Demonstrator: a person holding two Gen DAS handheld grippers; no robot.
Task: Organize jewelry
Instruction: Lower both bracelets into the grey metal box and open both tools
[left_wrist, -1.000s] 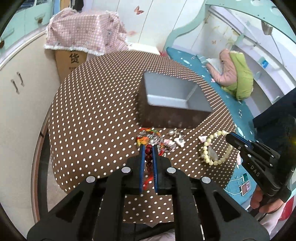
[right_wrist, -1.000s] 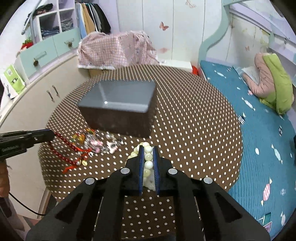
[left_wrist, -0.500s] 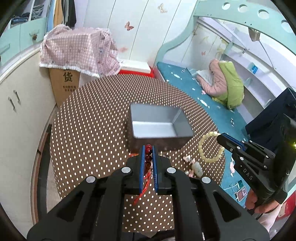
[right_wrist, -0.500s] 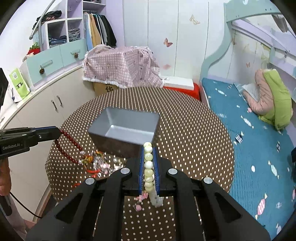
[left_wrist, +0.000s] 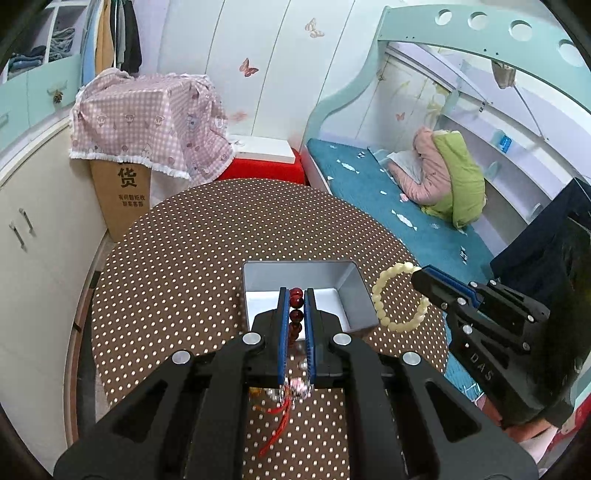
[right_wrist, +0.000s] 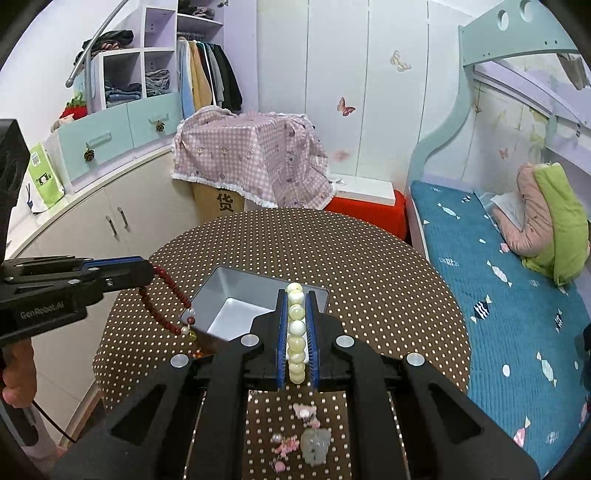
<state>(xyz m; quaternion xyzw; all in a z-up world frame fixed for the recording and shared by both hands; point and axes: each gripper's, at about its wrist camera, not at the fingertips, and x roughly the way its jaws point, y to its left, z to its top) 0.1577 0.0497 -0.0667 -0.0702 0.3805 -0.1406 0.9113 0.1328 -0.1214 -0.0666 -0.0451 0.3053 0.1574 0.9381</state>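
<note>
Jewelry hangs from both claws above the round surface (left_wrist: 177, 258) covered in brown cloth with white dots. The left claw (left_wrist: 296, 295) is pinched on a string of dark red round beads (left_wrist: 296, 306); in the left wrist view the beads run between its blue-edged fingers at centre frame, with a red tassel and small pale charms dangling below. In the right wrist view the same string loops down from the left claw (right_wrist: 147, 271) at the left of the frame, its lowest charm just beside the near corner of the box. The right claw (right_wrist: 296, 295) is pinched on a bracelet of cream-coloured round beads (right_wrist: 296, 328), lined up between its fingers at centre frame; seen from the left wrist view, that bracelet (left_wrist: 397, 295) hangs as an open ring from the right claw (left_wrist: 417, 275) at the right of the frame, clear of the surface.

An open rectangular grey metal box (left_wrist: 258, 280) sits on the surface just beyond both claws, its pale floor bare where visible. In the lower centre of the right wrist view, a pale green pendant (right_wrist: 316, 448) and small pink trinkets (right_wrist: 286, 445) lie loose on the cloth. Bare fingers (right_wrist: 16, 373) of a person grip the left handle at the left edge. Farther out stand a cardboard carton draped in pink checked cloth (right_wrist: 251, 158), white cupboards and a bed with a teal cover (right_wrist: 498, 295).
</note>
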